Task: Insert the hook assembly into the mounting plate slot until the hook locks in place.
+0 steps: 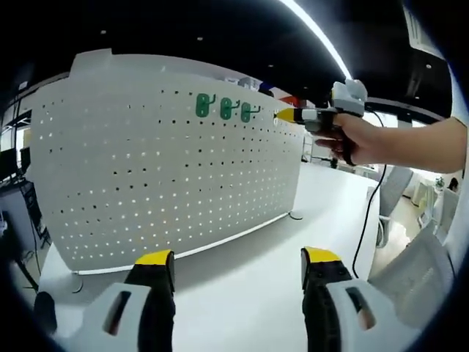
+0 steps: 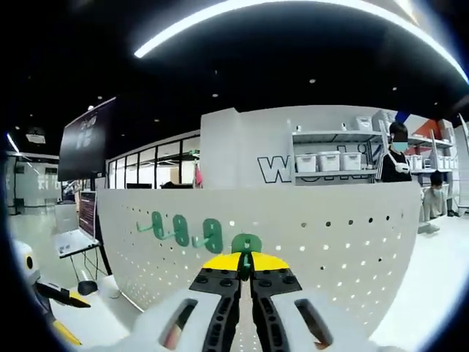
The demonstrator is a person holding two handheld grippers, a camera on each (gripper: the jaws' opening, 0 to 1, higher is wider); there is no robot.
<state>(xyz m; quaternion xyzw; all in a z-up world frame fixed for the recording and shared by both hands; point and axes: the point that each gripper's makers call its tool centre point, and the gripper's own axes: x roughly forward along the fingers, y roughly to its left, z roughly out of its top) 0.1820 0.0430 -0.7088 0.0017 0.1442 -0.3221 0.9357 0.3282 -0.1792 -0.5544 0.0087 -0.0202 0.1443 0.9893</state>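
Nearest, the left gripper hangs over the white table, jaws wide apart, holding nothing. Further off, the right gripper is pinched tight on a green hook at the white pegboard, beside three mounted green hooks.

Dark ceiling with light strip; shelves hold white bins.

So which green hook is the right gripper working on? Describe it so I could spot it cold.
Start at the white pegboard standing on the table. Green hooks run in a row near its top edge. The one meant is the hook at the row's end, pinched between the right gripper's shut yellow-tipped jaws; its neighbours hang free.
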